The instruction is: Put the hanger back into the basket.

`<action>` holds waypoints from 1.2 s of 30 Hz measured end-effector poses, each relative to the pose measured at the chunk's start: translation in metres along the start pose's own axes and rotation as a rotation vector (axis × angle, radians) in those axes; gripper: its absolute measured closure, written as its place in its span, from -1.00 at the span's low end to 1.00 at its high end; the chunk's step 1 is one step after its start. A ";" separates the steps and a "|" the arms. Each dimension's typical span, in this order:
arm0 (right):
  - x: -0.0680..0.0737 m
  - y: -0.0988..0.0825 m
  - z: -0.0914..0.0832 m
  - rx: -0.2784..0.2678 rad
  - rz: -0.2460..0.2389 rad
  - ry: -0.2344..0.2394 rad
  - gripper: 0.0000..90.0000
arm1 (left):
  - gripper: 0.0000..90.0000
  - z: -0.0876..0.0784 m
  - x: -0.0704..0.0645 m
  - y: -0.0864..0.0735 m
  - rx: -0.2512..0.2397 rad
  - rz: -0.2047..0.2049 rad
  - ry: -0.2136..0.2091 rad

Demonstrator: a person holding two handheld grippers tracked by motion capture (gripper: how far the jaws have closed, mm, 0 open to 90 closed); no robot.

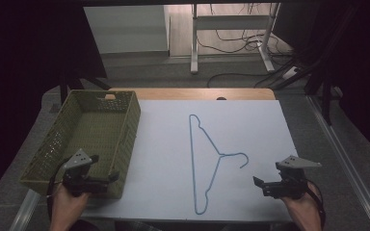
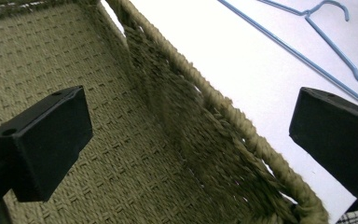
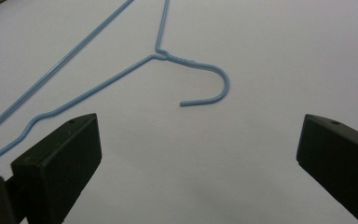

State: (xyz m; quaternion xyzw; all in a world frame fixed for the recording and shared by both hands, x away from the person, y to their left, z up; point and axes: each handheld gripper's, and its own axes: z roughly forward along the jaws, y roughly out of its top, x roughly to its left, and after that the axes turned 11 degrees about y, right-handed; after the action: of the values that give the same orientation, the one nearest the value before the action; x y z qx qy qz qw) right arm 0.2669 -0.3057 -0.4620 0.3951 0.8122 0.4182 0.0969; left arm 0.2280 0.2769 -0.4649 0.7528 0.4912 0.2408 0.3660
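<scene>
Blue wire hanger [image 1: 207,159] lies flat at frame center on white table [image 1: 260,130], untouched, w/ left gripper [image 1: 107,179] wide apart over near corner of empty woven basket [image 1: 125,139], lower left, and right gripper [image 1: 258,184] wide apart, lower right, so no step appears done yet.

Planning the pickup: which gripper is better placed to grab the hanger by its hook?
Right. The right gripper is open, facing the hanger hook; the left gripper sits at the basket wall.
</scene>
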 end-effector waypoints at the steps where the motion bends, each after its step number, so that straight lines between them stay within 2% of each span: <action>1: 0.000 0.000 0.000 0.002 -0.002 0.004 -0.98 | -1.00 0.000 0.000 0.001 -0.001 -0.002 0.002; 4: 0.002 0.002 0.001 0.009 -0.014 0.007 -0.96 | -1.00 -0.001 -0.001 0.003 -0.006 -0.014 -0.007; 6: 0.002 0.003 0.001 0.001 -0.004 0.017 -0.96 | -1.00 -0.001 -0.002 0.004 -0.006 -0.011 -0.011; 20: 0.004 0.013 0.009 0.011 0.001 0.009 -0.99 | -1.00 0.000 -0.018 0.024 -0.019 0.029 -0.029; 23: 0.003 0.015 0.009 0.015 0.008 0.010 -1.00 | -1.00 0.002 -0.021 0.027 -0.018 0.029 -0.051; 28: 0.001 0.020 0.009 0.012 0.011 0.005 -1.00 | -1.00 0.004 -0.028 0.034 -0.020 0.045 -0.065; 36: -0.002 0.024 0.013 0.030 0.024 0.010 -1.00 | -1.00 0.013 -0.044 0.045 -0.014 0.056 -0.129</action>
State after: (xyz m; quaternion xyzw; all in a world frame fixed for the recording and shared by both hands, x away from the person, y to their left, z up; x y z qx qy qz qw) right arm 0.2883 -0.2913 -0.4529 0.4041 0.8141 0.4090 0.0820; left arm 0.2450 0.2214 -0.4370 0.7777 0.4434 0.2053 0.3955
